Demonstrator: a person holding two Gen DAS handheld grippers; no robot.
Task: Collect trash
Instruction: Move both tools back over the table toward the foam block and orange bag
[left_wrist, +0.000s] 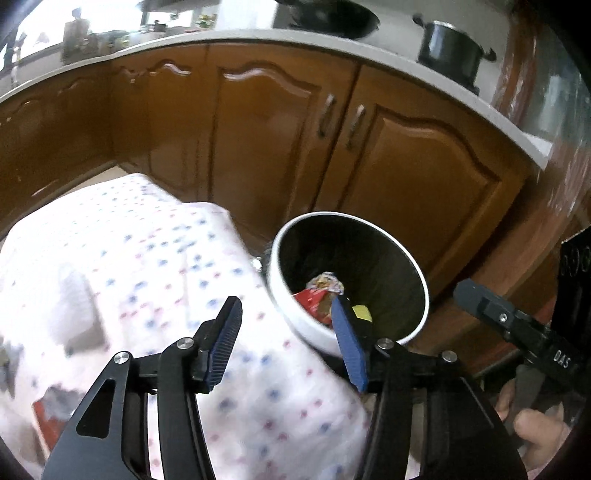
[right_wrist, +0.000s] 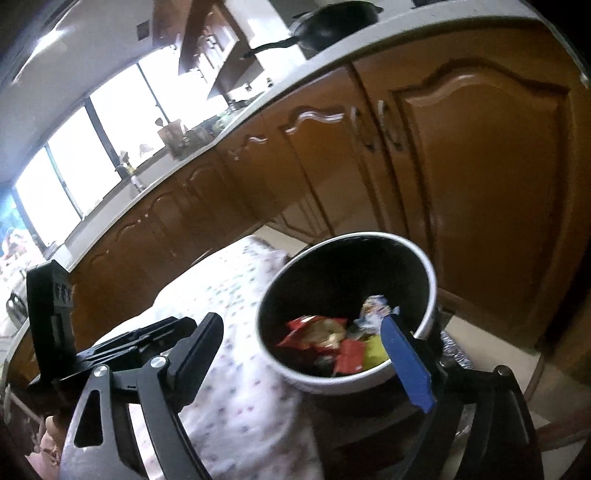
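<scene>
Both grippers empty, bin already holds wrappers

Left gripper (left_wrist: 284, 339) and right gripper (right_wrist: 306, 365): jaws wide apart, nothing held. Bin (right_wrist: 428, 280) sits just ahead-right of each, beside the table (left_wrist: 122, 258); wrappers (right_wrist: 332, 339) lie inside, at least 3. Likely mostly done. A blurred red scrap (left_wrist: 44, 413) low-left of left gripper on the cloth may remain, can't confirm.
</scene>
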